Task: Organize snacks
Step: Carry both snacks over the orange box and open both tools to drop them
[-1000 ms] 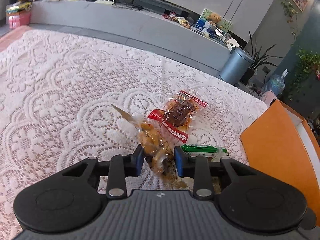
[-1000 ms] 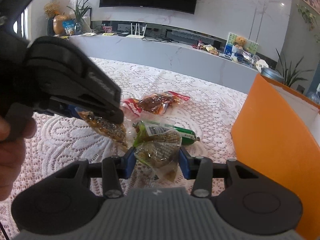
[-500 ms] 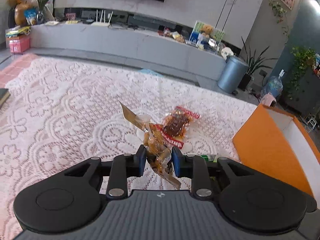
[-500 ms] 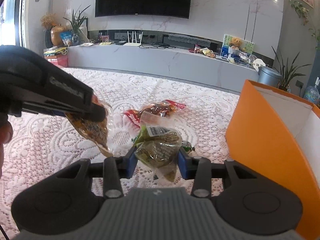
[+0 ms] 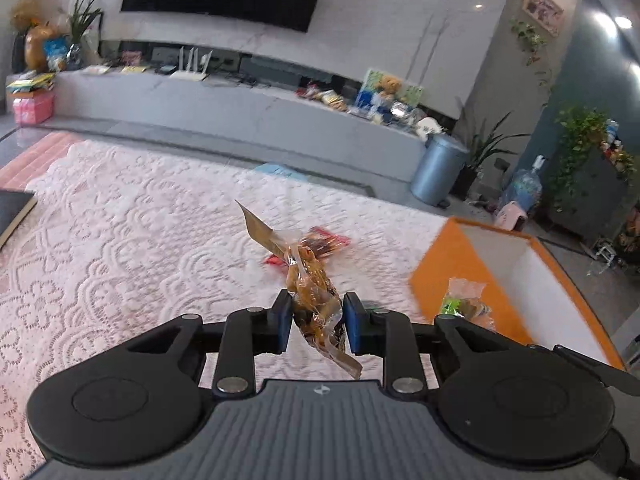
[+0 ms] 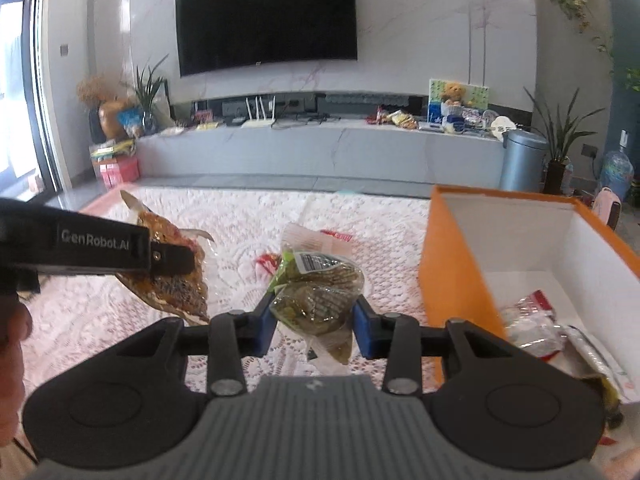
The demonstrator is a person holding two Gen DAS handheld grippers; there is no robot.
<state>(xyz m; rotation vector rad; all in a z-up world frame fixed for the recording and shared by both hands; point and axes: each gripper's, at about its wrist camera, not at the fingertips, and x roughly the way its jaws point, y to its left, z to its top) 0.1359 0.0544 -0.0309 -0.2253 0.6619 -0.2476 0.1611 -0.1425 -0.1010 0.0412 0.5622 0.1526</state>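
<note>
Both grippers have risen off the lace tablecloth [image 5: 120, 240]: left gripper [image 5: 314, 322] clamps the brown snack packet [image 5: 310, 288], right gripper [image 6: 314, 322] the green snack packet [image 6: 316, 292], its jaws just closing tighter, both angled downward.

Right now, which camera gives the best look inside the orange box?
The right wrist view. It looks over the orange box wall onto the white floor inside, where a few snack packets lie. The left wrist view shows the same box from further left: mostly its outer wall and rim, with the contents hidden.
</note>
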